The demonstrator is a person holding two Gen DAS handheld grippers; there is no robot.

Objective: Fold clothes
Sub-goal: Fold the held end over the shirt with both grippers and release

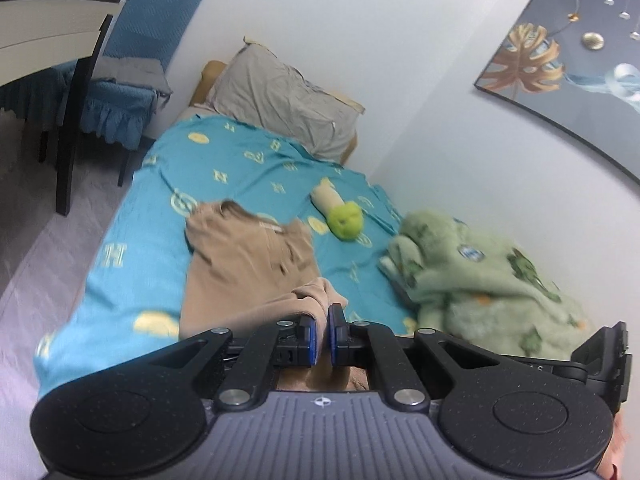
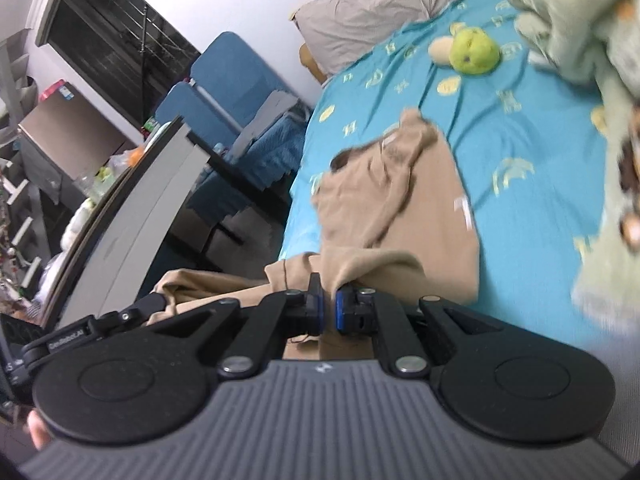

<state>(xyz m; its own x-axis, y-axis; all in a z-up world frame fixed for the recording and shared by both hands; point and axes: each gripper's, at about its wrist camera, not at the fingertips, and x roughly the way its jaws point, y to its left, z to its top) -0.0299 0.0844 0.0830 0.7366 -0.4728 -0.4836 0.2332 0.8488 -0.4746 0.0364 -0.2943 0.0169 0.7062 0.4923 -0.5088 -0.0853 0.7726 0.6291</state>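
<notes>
A tan garment (image 1: 248, 264) lies spread lengthwise on the turquoise bed sheet (image 1: 224, 168), its collar end toward the pillow. My left gripper (image 1: 323, 320) is shut on a bunched fold of the garment's near edge, which is lifted off the bed. In the right wrist view the same tan garment (image 2: 400, 200) stretches away over the sheet (image 2: 520, 140). My right gripper (image 2: 329, 304) is shut on another fold of its near edge, also raised. The other gripper (image 2: 100, 332) shows at the lower left of that view, with tan cloth draped by it.
A green fleece blanket (image 1: 472, 280) is heaped on the bed's right side by the wall. A green-headed soft toy (image 1: 340, 216) lies mid-bed, a grey pillow (image 1: 280, 100) at the head. Blue-covered chairs (image 1: 132, 60) and a table stand left of the bed.
</notes>
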